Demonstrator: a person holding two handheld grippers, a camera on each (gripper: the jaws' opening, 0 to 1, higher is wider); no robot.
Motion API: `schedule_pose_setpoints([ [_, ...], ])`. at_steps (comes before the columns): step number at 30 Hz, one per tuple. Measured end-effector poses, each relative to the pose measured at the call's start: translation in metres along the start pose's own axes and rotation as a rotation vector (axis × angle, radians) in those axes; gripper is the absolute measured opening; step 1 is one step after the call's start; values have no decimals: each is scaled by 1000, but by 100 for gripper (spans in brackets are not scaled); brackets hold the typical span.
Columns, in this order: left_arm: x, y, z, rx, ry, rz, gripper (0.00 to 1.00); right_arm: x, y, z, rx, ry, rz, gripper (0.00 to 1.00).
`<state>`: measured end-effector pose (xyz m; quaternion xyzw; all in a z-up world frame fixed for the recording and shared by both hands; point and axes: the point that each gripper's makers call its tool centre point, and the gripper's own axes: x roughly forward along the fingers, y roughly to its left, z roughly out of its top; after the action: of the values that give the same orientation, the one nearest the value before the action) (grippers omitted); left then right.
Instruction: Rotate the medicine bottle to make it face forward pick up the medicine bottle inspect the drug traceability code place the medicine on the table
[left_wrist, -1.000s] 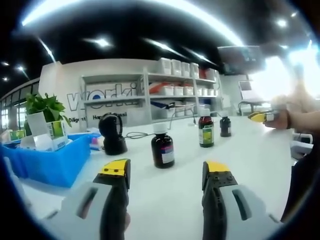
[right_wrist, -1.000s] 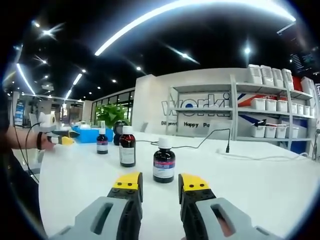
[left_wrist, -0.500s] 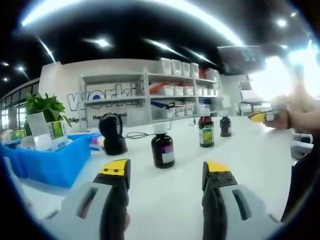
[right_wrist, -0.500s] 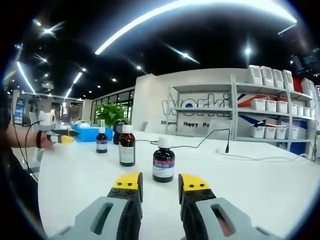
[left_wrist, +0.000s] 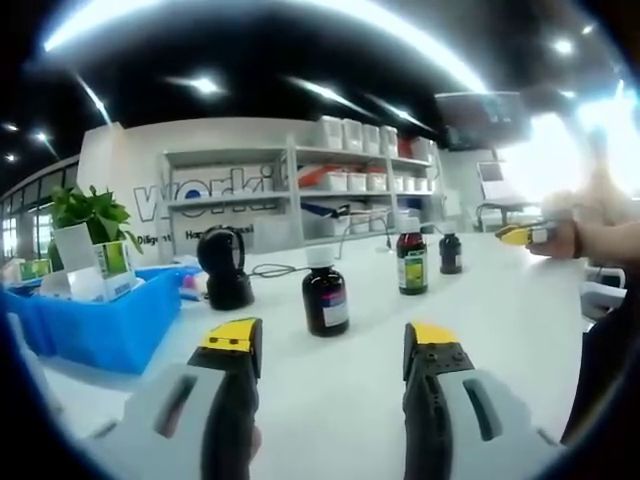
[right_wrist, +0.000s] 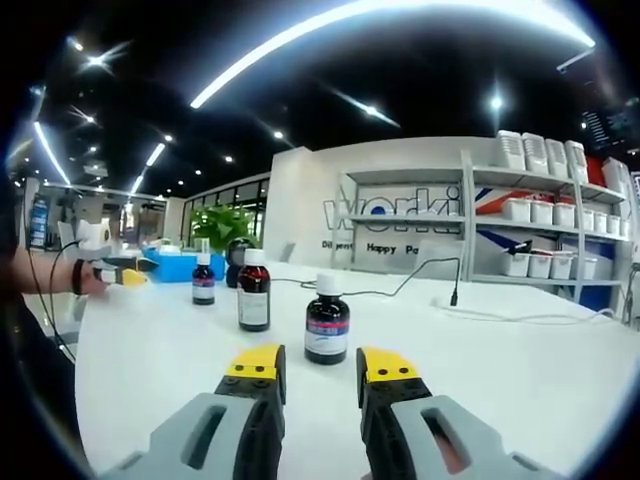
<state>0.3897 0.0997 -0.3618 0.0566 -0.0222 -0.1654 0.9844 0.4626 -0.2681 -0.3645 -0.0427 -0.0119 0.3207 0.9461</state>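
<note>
White table (right_wrist: 520, 370); medicine bottle (right_wrist: 327, 321) upright, label toward camera. Right tongs (right_wrist: 320, 368) spread, empty; left tongs (left_wrist: 330, 340) spread, empty.

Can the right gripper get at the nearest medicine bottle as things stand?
Probably yes. The right gripper is open and lined up on the nearest medicine bottle, which stands upright on the white table with bare tabletop between them; the other bottles stand off to its left.

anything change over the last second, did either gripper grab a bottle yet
Nothing visibly changed. The left gripper and right gripper are both open and empty, short of the three bottles, and the nearest bottle stands untouched on the table.
</note>
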Motion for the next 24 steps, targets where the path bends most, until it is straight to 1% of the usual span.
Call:
schedule_pose_setpoints([
  [24,0,5,-3,3,-3,4,48,0,0,0,-3,2,0,24],
])
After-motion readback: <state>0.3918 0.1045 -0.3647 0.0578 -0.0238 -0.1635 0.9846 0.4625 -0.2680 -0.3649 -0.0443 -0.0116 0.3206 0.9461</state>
